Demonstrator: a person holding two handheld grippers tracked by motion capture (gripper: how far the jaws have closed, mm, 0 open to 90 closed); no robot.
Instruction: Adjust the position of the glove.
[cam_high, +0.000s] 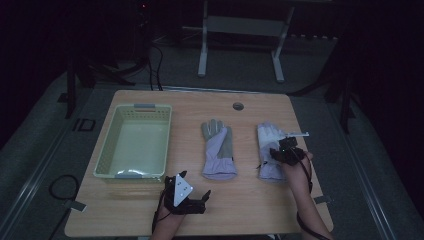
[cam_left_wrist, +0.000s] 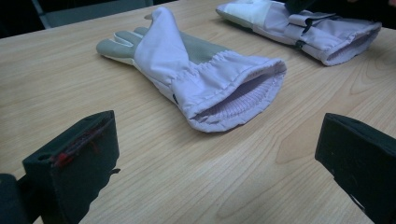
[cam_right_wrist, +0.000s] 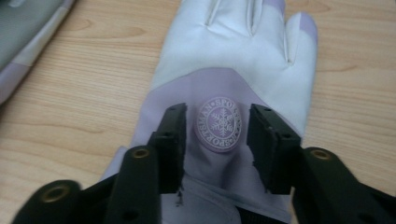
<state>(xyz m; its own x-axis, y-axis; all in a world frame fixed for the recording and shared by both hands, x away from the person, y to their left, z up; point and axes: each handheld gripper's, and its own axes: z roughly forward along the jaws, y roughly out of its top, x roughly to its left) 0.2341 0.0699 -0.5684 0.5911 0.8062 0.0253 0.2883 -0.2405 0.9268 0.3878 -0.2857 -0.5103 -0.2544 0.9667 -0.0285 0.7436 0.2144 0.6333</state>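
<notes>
Two lilac and grey gloves lie flat on the wooden table. The middle glove (cam_high: 218, 150) (cam_left_wrist: 201, 70) has its cuff toward me, and its edge (cam_right_wrist: 23, 28) shows at the top left of the right gripper view. My right gripper (cam_high: 281, 151) (cam_right_wrist: 217, 123) sits low over the back of the right glove (cam_high: 267, 140) (cam_right_wrist: 233, 51) (cam_left_wrist: 303, 23). Its jaws stand apart on either side of the round snowflake badge (cam_right_wrist: 218, 124), with no fabric pinched. My left gripper (cam_high: 196, 184) (cam_left_wrist: 215, 135) rests near the table's front edge, open wide, with only bare wood between its jaws.
A pale green plastic basket (cam_high: 135, 107) stands at the table's left with nothing in it. A round cable hole (cam_high: 238, 106) sits near the far edge. A metal stand (cam_high: 240, 45) is on the floor behind the table.
</notes>
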